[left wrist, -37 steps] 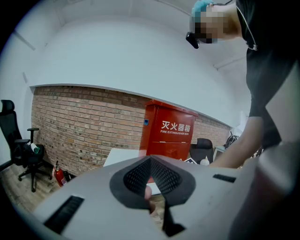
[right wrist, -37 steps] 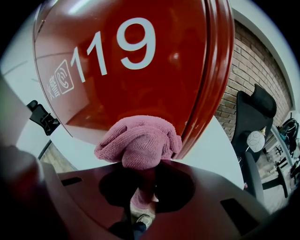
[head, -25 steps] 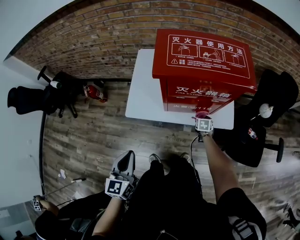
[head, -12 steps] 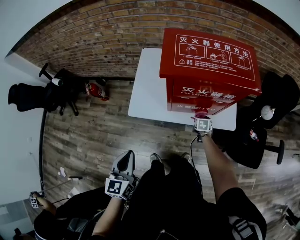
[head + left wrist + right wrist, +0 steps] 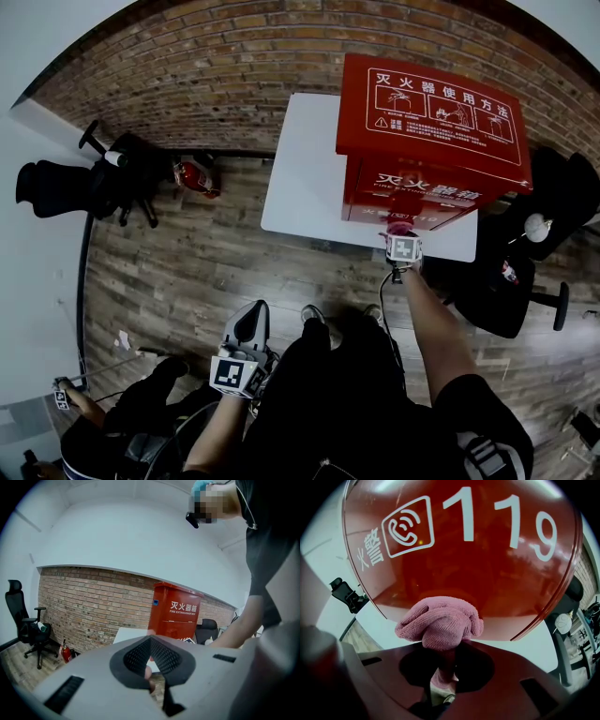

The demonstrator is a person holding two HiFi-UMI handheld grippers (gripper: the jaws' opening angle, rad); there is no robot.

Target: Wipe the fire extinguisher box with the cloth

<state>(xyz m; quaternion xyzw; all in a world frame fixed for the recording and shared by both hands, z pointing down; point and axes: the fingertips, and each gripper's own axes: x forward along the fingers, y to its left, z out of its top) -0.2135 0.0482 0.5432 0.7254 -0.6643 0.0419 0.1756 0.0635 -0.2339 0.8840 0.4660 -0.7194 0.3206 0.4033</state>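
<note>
Cloth (image 5: 439, 623), pink and bunched, sits clamped between the jaws of my right gripper (image 5: 443, 654). Its front looks pressed against the low front face of the red fire extinguisher box (image 5: 431, 112), just under the white "119" print and close to the box's bottom edge. The box stands upright on the right part of a white worktop (image 5: 300, 187), which is set against a brick wall (image 5: 206, 66). My left gripper (image 5: 249, 326) hangs low beside my left leg, well apart from the box, with its jaws closed on each other and nothing between them; its view looks up toward the box front. On the wooden floor (image 5: 187, 272) left of the worktop a small red extinguisher (image 5: 193, 177) stands by the wall, near a black office chair (image 5: 58, 192).
</note>
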